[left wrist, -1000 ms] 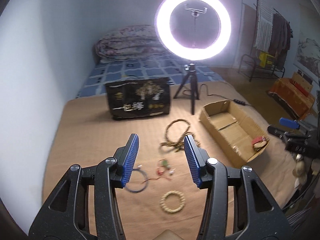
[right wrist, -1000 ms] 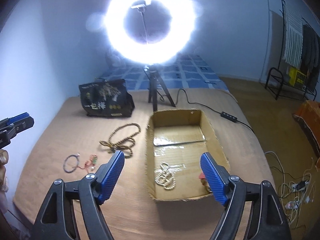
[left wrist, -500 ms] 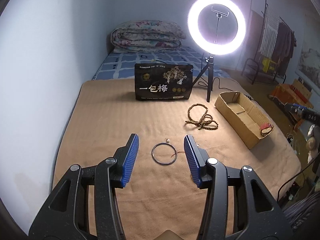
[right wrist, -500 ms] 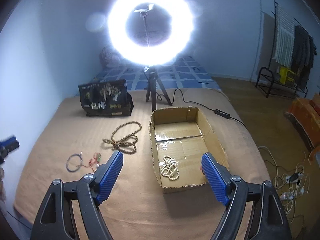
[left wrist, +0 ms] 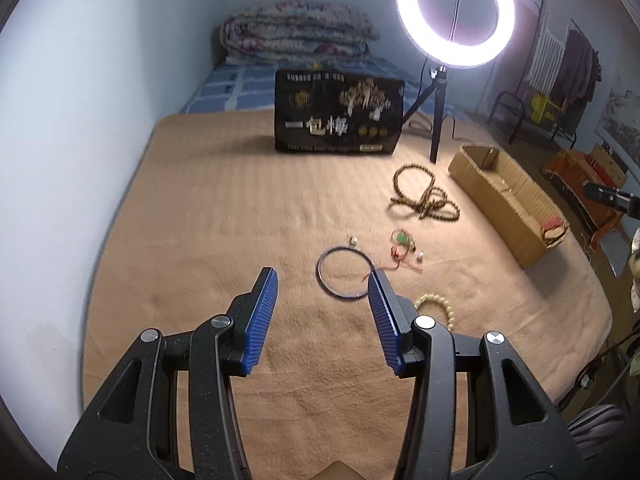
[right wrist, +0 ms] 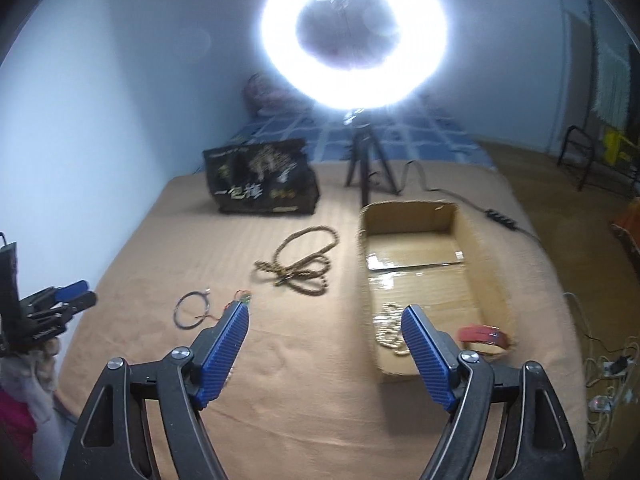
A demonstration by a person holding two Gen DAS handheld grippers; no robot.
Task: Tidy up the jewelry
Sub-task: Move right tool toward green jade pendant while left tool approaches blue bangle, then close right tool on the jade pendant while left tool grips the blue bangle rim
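Hovering over tan blanket (left wrist: 240,208), left gripper (left wrist: 322,286) spread, empty; thin bangle (left wrist: 346,272) just ahead by right finger. Right gripper (right wrist: 324,320) spread, empty, near box (right wrist: 486,248) front edge. Bead necklace (right wrist: 300,264) between bangle and box.

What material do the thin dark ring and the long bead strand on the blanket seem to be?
Thin dark ring: probably metal wire or a stiff cord, since it holds a neat round hoop; blur leaves this open. Long bead strand: likely matte wood, small brown beads lying in loose loops.
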